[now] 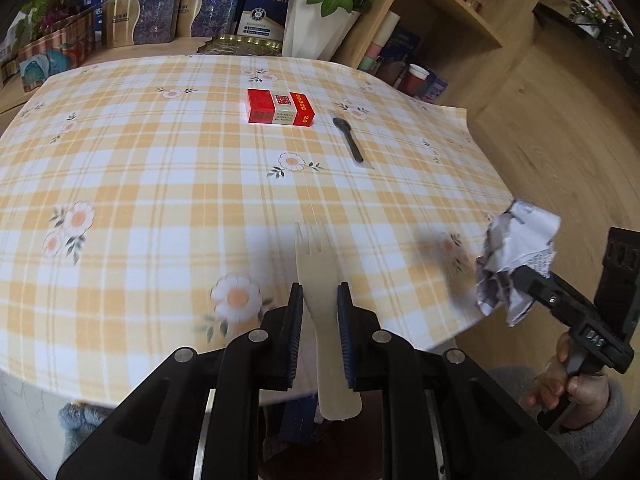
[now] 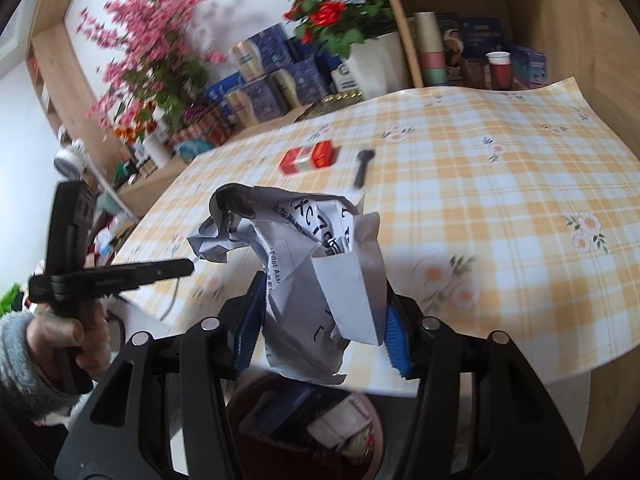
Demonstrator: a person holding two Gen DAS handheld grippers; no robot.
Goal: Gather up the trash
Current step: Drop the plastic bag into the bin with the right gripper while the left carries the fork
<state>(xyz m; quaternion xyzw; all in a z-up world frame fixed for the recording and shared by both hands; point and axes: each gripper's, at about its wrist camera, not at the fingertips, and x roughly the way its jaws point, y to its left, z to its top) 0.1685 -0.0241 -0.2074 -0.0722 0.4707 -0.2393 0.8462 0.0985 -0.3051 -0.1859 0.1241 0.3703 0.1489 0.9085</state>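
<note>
My left gripper [image 1: 320, 288] is shut on the handle of a pale wooden fork [image 1: 310, 248], whose tines point out over the near edge of the checked tablecloth [image 1: 160, 160]. In the right wrist view my right gripper [image 2: 324, 296] is shut on a crumpled white printed paper [image 2: 304, 240], held above a round trash bin [image 2: 234, 408] with rubbish in it. The same paper [image 1: 516, 252] shows at the right of the left wrist view. A red box [image 1: 280, 107] and a black spoon [image 1: 350, 140] lie on the far part of the table.
White vase of red roses [image 1: 316, 28], blue boxes [image 1: 200, 12] and a gold tray [image 1: 244, 44] line the table's far side. Wooden shelves [image 2: 472, 60] with cups stand behind. A person's hand in a grey sleeve [image 2: 24, 356] holds the left tool.
</note>
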